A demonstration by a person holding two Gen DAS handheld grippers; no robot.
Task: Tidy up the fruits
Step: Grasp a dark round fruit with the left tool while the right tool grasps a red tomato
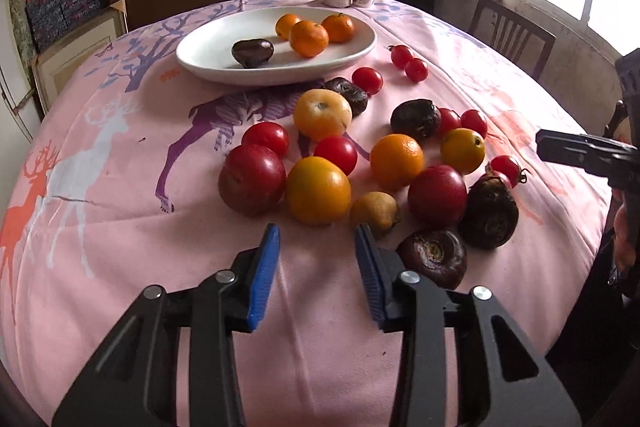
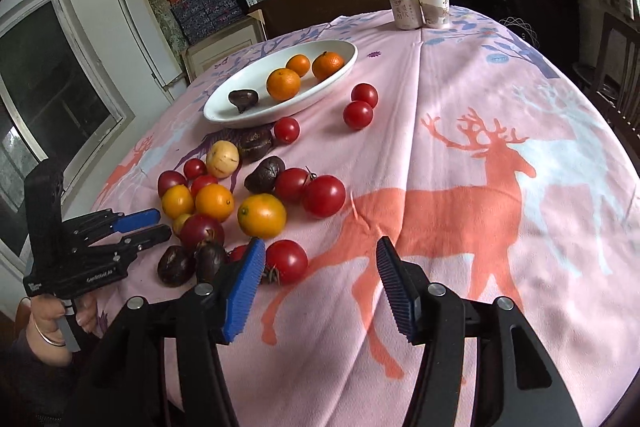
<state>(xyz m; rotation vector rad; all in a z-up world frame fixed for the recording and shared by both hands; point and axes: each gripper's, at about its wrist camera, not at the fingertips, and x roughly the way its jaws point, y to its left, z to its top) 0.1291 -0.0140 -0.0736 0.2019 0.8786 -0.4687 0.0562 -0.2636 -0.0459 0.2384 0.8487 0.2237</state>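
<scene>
Looks like the sorting is only partly done — the white plate (image 1: 192, 57) holds three mandarins (image 1: 309, 38) and one dark chestnut-looking thing (image 1: 253, 53), while the rest of the pile sits loose on the pink deer tablecloth (image 1: 120, 207).

The left gripper (image 1: 318, 233) hovers low just short of the big orange (image 1: 318, 190), fingers wide open and holding nothing. I'd guess that's the next pick: push forward, straddle it, squeeze gently.

The right gripper (image 2: 322, 247) is also spread wide and empty, its left finger beside a tomato (image 2: 286, 261).
</scene>
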